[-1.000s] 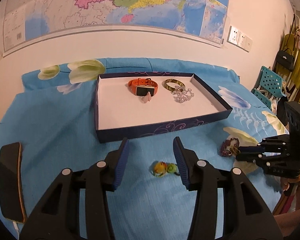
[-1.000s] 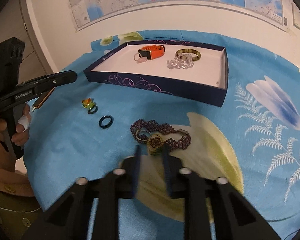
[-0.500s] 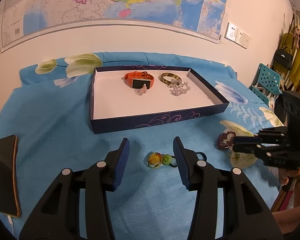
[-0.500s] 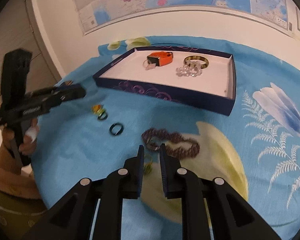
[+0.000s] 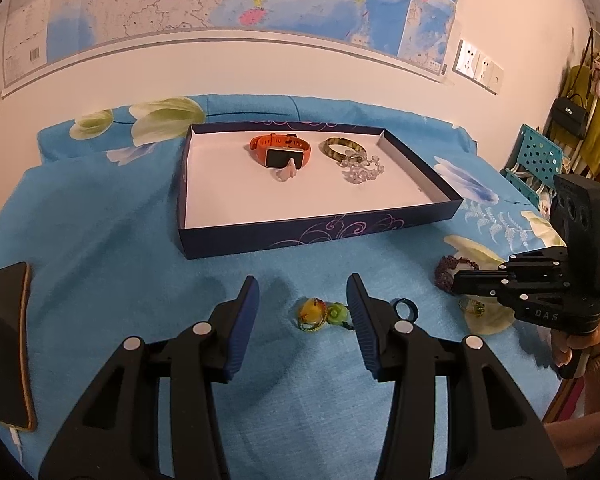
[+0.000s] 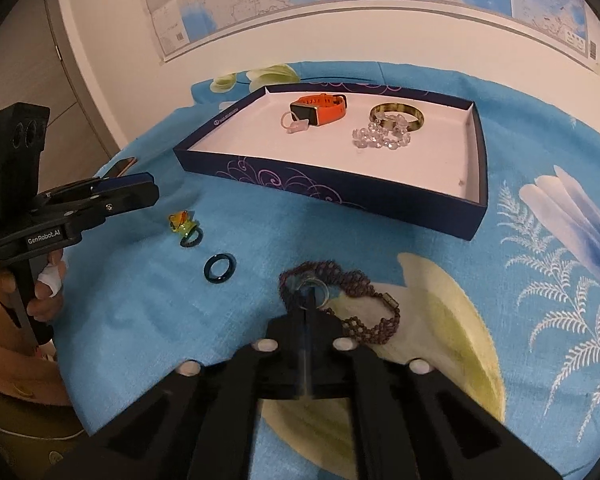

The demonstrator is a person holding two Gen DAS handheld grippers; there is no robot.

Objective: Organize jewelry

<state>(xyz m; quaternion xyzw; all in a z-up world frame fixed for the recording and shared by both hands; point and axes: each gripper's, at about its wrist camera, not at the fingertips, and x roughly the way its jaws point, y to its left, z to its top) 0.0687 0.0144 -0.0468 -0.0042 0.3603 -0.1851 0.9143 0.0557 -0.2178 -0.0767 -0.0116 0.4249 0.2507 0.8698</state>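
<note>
The right gripper (image 6: 309,300), fingers closed at a small ring (image 6: 315,287) atop the beaded bracelet (image 6: 356,300), may snag it lifting, while the left gripper (image 5: 303,307) stands open.

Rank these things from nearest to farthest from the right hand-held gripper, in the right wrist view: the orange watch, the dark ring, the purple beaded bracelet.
1. Purple beaded bracelet: right at the tips of the shut right hand-held gripper.
2. Dark ring: on the blue cloth, to the left.
3. Orange watch: farthest, at the back of the box.
</note>
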